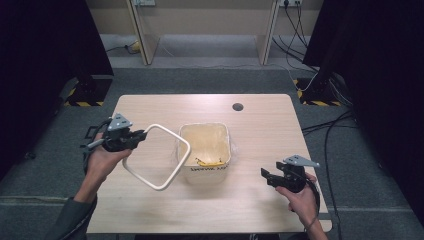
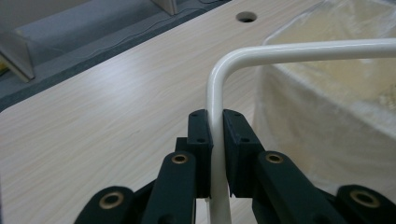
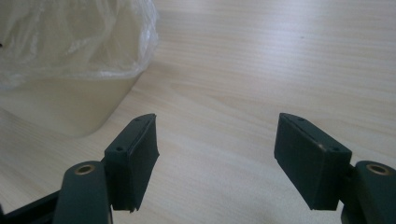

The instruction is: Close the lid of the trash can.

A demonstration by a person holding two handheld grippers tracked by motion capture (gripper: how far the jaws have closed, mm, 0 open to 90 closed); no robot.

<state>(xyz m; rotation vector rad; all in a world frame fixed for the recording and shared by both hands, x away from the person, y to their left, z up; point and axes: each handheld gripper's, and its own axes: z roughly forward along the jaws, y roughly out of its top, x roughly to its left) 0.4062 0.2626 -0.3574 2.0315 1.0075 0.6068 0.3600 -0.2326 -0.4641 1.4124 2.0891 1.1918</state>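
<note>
A cream square bin [image 1: 205,150] lined with a clear plastic bag stands at the middle of the wooden table [image 1: 150,107]; something yellow lies inside it. My left gripper [image 1: 141,135] is shut on a white rectangular rim frame [image 1: 165,152], holding it tilted above the table just left of the bin. In the left gripper view the frame's white tube [image 2: 217,93] runs between the two pads [image 2: 201,135] and bends right over the bin [image 2: 327,116]. My right gripper [image 1: 265,176] hovers open to the right of the bin, jaws wide apart over bare table [image 3: 215,135], the bin's bag [image 3: 79,42] at upper left.
A round cable hole [image 1: 238,106] sits in the table's far side. Beyond the table are grey carpet, cables [image 1: 320,125] on the right, dark curtains on both sides and wooden furniture legs [image 1: 142,35] at the back.
</note>
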